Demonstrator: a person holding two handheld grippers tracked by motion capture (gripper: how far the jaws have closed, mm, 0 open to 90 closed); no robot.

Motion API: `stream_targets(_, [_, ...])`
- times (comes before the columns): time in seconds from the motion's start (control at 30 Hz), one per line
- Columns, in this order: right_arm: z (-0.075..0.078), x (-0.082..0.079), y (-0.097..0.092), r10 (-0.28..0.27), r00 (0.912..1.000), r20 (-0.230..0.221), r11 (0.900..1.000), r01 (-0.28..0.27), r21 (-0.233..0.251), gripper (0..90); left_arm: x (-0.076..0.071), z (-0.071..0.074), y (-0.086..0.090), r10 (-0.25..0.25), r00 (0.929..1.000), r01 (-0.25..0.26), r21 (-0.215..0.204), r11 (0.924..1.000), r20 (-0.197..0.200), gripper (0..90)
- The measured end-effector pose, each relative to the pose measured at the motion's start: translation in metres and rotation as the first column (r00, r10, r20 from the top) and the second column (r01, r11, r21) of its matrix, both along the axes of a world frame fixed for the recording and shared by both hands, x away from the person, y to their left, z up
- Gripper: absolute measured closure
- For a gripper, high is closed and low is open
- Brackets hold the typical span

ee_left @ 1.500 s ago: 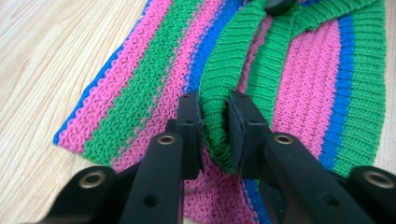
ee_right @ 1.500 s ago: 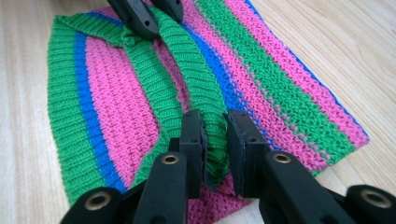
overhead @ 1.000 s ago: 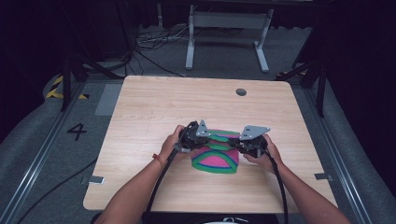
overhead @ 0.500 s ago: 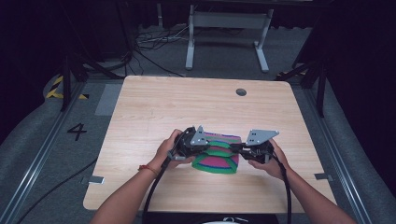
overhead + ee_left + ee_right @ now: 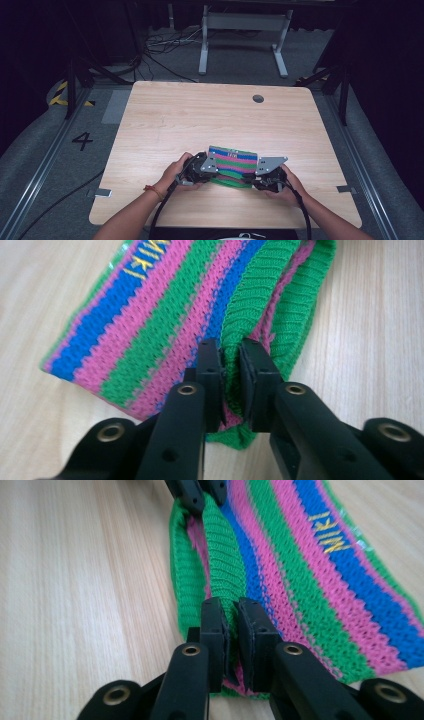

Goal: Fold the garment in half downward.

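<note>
Both tongs, left (image 5: 230, 365) and right (image 5: 229, 617), clenched on green ribbed edge of striped knit hat (image 5: 232, 165). We keep pulls matched, fold flat on table (image 5: 165, 120).

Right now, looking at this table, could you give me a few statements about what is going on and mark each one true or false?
1. The left gripper pinches the green ribbed edge of the striped knitted cloth. True.
2. The right gripper hangs open above the table, away from the cloth. False: it is shut on that same green edge.
3. The cloth has pink, green and blue stripes and yellow letters. True.
4. The cloth hangs over the table's far edge. False: it lies on the near half, between the two hands.
5. A round hole sits near the table's far edge. True.
</note>
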State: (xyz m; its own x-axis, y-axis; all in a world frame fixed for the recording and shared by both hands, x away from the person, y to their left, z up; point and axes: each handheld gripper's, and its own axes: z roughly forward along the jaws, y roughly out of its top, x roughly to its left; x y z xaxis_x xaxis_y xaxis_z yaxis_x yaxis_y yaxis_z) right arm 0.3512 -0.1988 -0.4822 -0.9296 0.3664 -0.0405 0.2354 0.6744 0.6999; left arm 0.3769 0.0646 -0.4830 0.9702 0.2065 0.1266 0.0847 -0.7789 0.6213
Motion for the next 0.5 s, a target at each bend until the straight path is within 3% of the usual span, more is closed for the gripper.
stream_targets(0.13, [-0.007,0.000,-0.003,-0.020,0.9998,-0.006,0.9998,0.020,0.005,81.6,0.001,-0.004,-0.003,-0.002,0.9999,0.002,-0.006,1.0000,-0.012,78.5])
stream_targets(0.27, [-0.011,0.004,-0.008,-0.045,0.9988,-0.020,0.9981,0.046,0.040,82.1,0.003,-0.005,-0.010,-0.012,0.9999,0.012,-0.002,0.9999,0.009,79.1])
stream_targets(0.37, [-0.012,0.010,-0.013,-0.069,0.9976,0.007,0.9972,0.069,0.030,82.0,0.011,-0.008,-0.010,0.005,0.9999,-0.006,-0.040,0.9992,-0.013,79.0])
stream_targets(0.5, [-0.013,0.022,-0.019,-0.086,0.9962,0.010,0.9956,0.086,0.039,82.2,0.016,-0.009,-0.014,0.024,0.9996,-0.025,-0.045,0.9987,-0.017,79.0])
